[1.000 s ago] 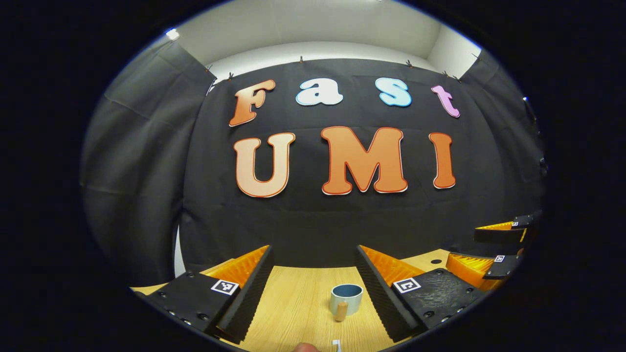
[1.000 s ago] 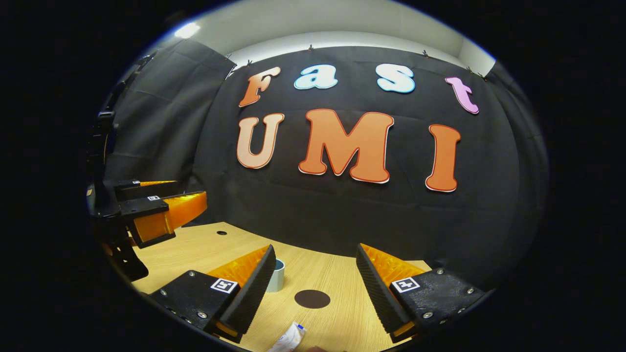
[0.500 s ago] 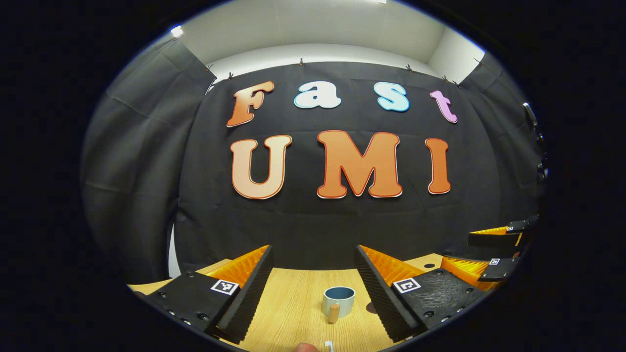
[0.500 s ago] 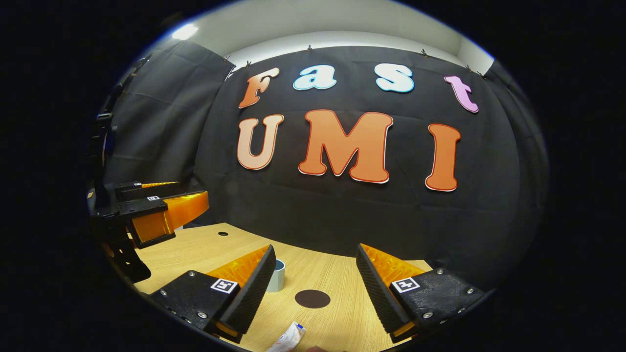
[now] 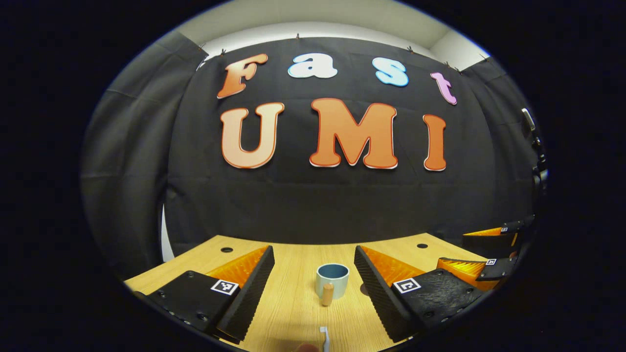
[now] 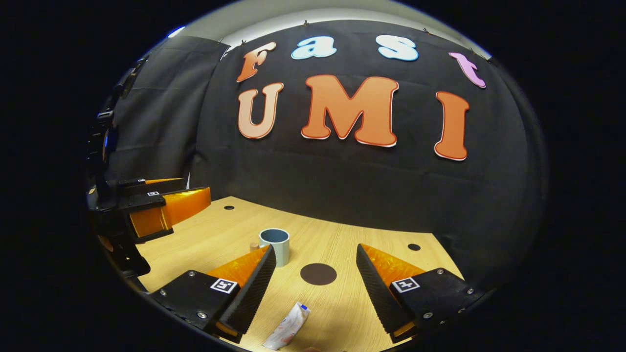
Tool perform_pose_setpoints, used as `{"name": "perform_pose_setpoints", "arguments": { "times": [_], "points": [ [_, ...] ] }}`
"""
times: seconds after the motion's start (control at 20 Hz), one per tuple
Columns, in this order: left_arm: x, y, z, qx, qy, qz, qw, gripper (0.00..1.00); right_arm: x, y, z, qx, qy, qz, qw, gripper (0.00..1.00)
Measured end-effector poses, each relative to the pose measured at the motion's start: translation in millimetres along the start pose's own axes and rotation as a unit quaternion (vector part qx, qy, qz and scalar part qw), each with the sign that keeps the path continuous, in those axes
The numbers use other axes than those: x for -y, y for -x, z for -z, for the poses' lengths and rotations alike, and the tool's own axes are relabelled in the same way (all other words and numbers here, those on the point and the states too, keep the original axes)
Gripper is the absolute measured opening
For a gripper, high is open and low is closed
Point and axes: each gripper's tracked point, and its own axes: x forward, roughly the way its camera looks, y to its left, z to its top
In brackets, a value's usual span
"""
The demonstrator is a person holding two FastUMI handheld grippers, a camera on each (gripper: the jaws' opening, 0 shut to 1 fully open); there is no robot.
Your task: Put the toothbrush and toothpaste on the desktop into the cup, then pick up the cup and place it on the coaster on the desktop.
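Observation:
A pale blue cup with a wooden handle stands on the wooden desktop, ahead of my open left gripper. The toothbrush head pokes up at the bottom edge, nearer than the cup. In the right gripper view the cup stands left of a dark round coaster. A white toothpaste tube lies on the desktop low between the fingers of my open right gripper. The left gripper hangs at the left, the right gripper at the right edge of the left gripper view.
The black booth cloth closes off the back of the desk. Small round holes dot the desktop near its far edge. A dark stand rises at the left edge in the right gripper view.
Both cameras have tipped downward, so more desktop shows. The cup now stands in full sight in the right gripper view, and the toothbrush head and toothpaste tube show more fully. Both grippers stay open.

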Motion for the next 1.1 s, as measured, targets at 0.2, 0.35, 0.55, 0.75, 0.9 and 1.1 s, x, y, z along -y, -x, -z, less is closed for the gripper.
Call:
{"name": "perform_pose_setpoints", "arguments": {
  "times": [0.2, 0.35, 0.55, 0.75, 0.9, 1.1],
  "points": [
    [1.4, -7.5, 45.0, -0.096, -0.003, 0.008, 0.995, 0.99, -4.0, -4.5, 41.9, -0.083, -0.016, -0.018, 0.996, 0.99],
    [4.3, -5.0, 65.5, -0.165, -0.005, 0.015, 0.986, 0.99, -11.7, -9.8, 70.0, -0.146, -0.033, -0.028, 0.988, 0.98],
    [19.9, -0.6, 113.0, -0.258, 0.019, 0.050, 0.965, 0.99, -16.2, -7.2, 101.2, -0.207, -0.053, -0.048, 0.976, 0.95],
    [25.0, 10.2, 145.3, -0.368, 0.040, 0.056, 0.927, 0.98, -22.9, -7.9, 131.6, -0.267, -0.076, -0.063, 0.959, 0.92],
    [23.3, 15.5, 146.5, -0.440, 0.040, 0.063, 0.895, 0.98, -32.2, -3.5, 140.5, -0.304, -0.094, -0.076, 0.945, 0.89],
    [23.2, 16.4, 146.5, -0.501, 0.052, 0.059, 0.862, 0.97, -39.5, 0.2, 162.8, -0.355, -0.091, -0.074, 0.928, 0.86]
  ]
}}
